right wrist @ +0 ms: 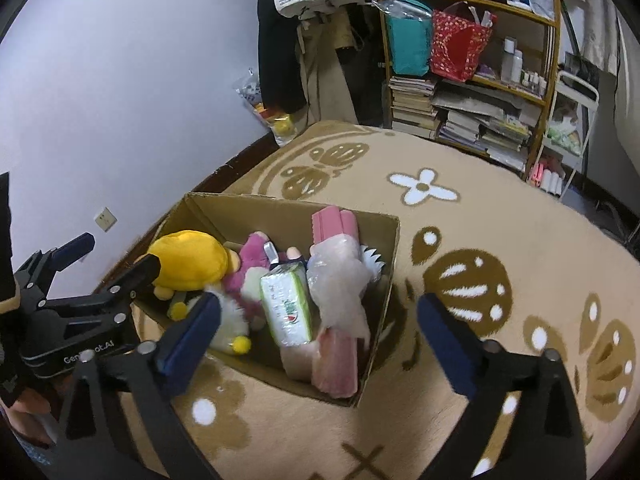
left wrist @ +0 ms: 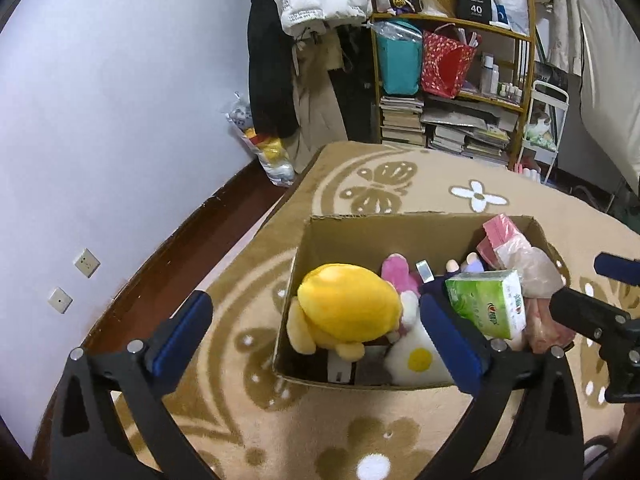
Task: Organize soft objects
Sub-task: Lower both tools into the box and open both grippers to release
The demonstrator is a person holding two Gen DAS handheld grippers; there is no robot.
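An open cardboard box stands on the rug, filled with soft things. Inside lie a yellow plush, a pink plush, a white plush with a yellow spot, a green tissue pack, and pink packs in clear plastic. My left gripper is open and empty above the box's near left side. My right gripper is open and empty above the box's near edge. The right gripper also shows in the left wrist view, and the left gripper in the right wrist view.
A beige rug with brown butterflies and white flowers covers the floor. A bookshelf with books, bags and bottles stands behind. Hanging clothes and a bag of toys sit by the wall.
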